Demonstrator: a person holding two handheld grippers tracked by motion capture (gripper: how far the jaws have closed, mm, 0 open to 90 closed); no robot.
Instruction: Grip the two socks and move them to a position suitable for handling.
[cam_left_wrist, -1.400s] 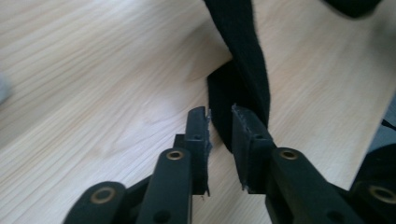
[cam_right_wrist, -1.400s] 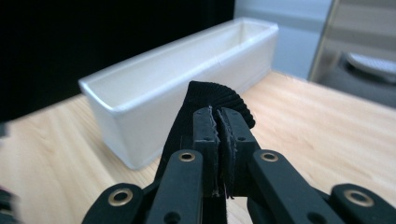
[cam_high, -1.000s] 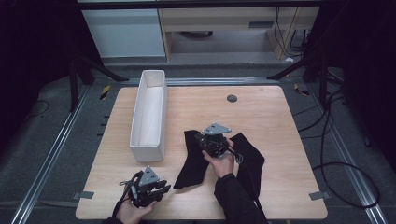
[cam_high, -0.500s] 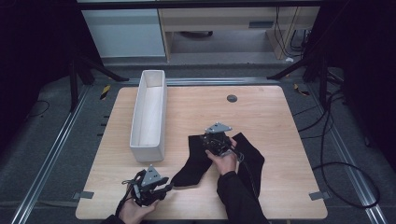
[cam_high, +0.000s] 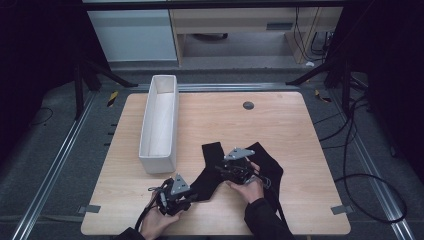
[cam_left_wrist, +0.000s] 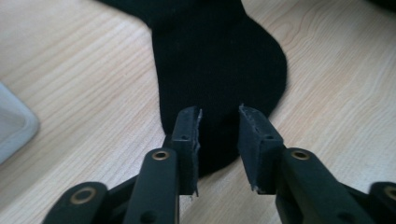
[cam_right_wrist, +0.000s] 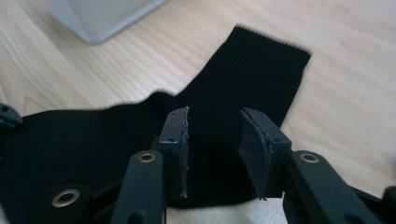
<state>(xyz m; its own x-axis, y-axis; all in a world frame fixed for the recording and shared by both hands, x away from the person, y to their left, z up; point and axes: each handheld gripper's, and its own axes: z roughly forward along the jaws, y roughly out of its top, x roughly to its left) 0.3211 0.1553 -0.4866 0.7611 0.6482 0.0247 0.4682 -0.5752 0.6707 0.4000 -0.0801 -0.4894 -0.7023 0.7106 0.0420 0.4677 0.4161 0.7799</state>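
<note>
On the wooden worktop (cam_high: 290, 125), both tools, left tool (cam_left_wrist: 219, 126) and right tool (cam_right_wrist: 214, 128), stand parted, having just widened, apparently gripping nothing, over black socks (cam_high: 210, 172).

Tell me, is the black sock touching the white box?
Apart. The high view shows bare wood between the black sock and the white box.

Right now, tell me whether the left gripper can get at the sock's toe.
Probably yes. The left gripper has open jaws straddling the rounded toe of the sock, which lies flat on the table. Nothing lies between them.
</note>
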